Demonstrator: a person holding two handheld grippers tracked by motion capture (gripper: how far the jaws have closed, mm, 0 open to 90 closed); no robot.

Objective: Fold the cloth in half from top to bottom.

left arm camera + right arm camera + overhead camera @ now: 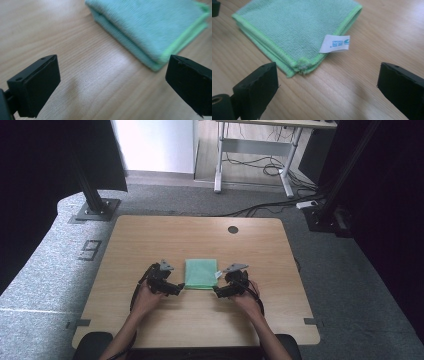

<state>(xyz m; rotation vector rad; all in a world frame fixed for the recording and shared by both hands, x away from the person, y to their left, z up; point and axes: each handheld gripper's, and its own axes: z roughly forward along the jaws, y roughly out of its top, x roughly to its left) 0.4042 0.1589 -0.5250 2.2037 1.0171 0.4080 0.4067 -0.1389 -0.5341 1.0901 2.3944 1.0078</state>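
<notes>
I see a wooden table (150, 240) on grey carpet (45, 265). Beyond it stands a white desk frame (255, 150) with cables (260, 167) trailing underneath. Dark curtains (45, 155) hang at both sides.

The cloth (201, 273) is a pale mint green with a brighter lime-green hem — the hem shows best in the right gripper view, along the folded edges (294, 32). A small white label (335, 44) with teal print sticks out from one side. The table (150, 240) is light wood with a fine straight grain — a dark round hole sits near its far edge. Both grippers' jaws are matt black.
</notes>
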